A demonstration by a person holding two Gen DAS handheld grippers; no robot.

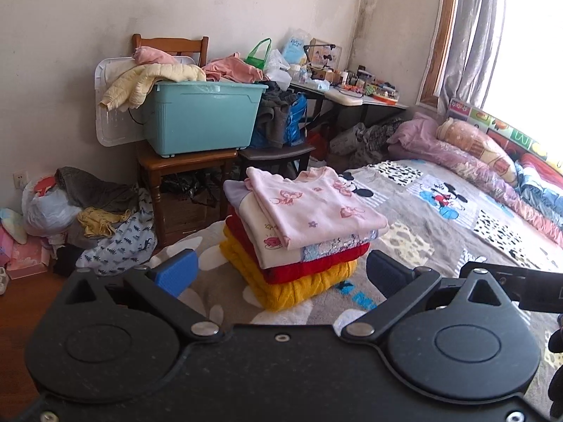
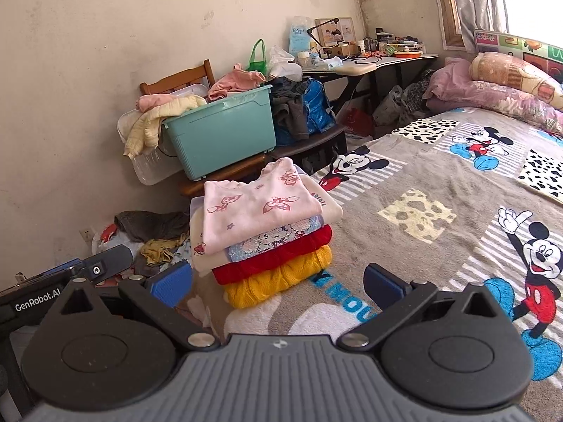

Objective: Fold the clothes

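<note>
Stack of folded clothes [image 1: 302, 232] on grey cartoon-print fleece blanket [image 1: 440, 232] near bed edge: pink printed top [image 2: 260, 207] uppermost, cream and sequinned pieces beneath, then red knit [image 2: 278, 260], yellow cable-knit sweater [image 2: 278, 281] at base. Left gripper [image 1: 281, 274]: blue-padded jaws spread wide, nothing between them, clear of stack. Right gripper [image 2: 278, 286]: jaws likewise apart, empty, short of stack. Behind: teal plastic bin [image 1: 204, 119] of unfolded garments on wooden chair [image 1: 176, 165].
</note>
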